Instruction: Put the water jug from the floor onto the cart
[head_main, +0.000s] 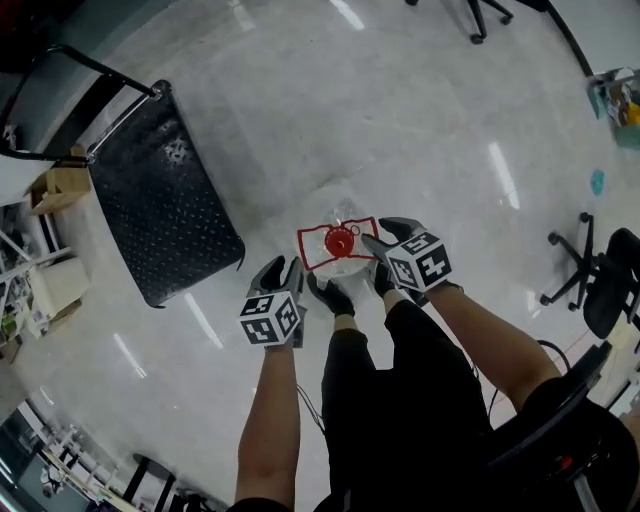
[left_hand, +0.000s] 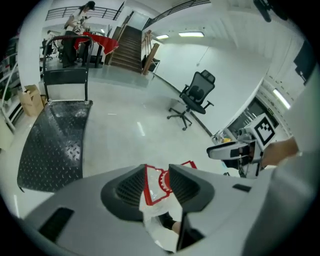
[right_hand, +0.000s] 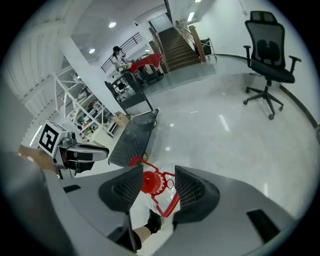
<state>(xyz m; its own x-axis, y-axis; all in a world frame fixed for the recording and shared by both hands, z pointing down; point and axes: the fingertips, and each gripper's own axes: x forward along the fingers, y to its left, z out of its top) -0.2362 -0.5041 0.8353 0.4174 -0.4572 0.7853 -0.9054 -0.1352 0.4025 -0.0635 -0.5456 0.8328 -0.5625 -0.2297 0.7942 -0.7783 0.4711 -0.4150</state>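
The clear water jug (head_main: 345, 262) with a red cap (head_main: 340, 241) and red handle frame stands on the shiny floor just in front of the person's feet. My left gripper (head_main: 286, 275) is at its near-left side and open; in the left gripper view the red handle (left_hand: 153, 186) shows in the gap between the jaws (left_hand: 157, 176). On the jug's right, my right gripper (head_main: 388, 238) is open; in the right gripper view its jaws (right_hand: 159, 183) frame the red cap (right_hand: 149, 182). The black flat cart (head_main: 160, 200) lies to the left of the jug.
The cart (left_hand: 52, 142) has an upright push handle (head_main: 95, 75) at its far end. Cardboard boxes (head_main: 60, 188) sit beside it at far left. Office chairs (head_main: 600, 280) (left_hand: 197, 95) (right_hand: 267, 50) stand about. A black shoe (head_main: 334, 296) is beside the jug. A person (left_hand: 80, 20) stands far off.
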